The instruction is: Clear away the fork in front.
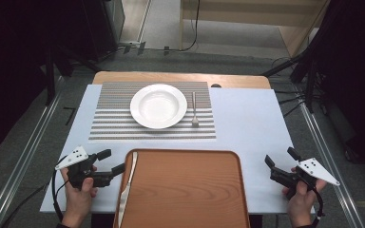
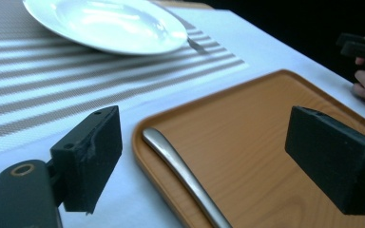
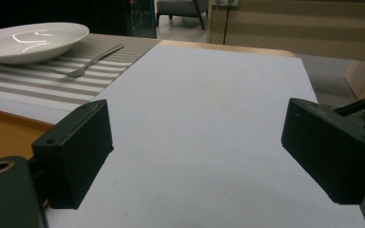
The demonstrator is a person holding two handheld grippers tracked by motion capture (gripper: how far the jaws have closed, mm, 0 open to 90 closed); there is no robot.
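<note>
On the surface (image 1: 256,142): a white covering is spread, and a wooden tray (image 1: 185,190) is set at the near edge, with a striped placemat (image 1: 114,123) laid beyond it.
Knife (image 1: 127,183): it is laid lengthwise along the left rim of the tray, its handle end pointed toward the placemat; in the left gripper view the rounded handle (image 2: 171,159) is seen resting just inside the tray's raised edge.
Left hand-held gripper (image 1: 114,162): it is held in the left hand (image 1: 81,194) just beside the tray's left edge, and its jaws are spread wide with nothing pinched; the knife handle is seen between them but is not touched by either pad.
Right hand-held gripper (image 1: 280,159): it is held over the bare white covering to the right of the tray, well apart from the knife, and its jaws are spread with nothing between them.
Plate (image 1: 158,106): a white plate is placed in the middle of the placemat.
Fork (image 1: 194,110): it is laid on the placemat just to the right of the plate, tines toward the tray.
</note>
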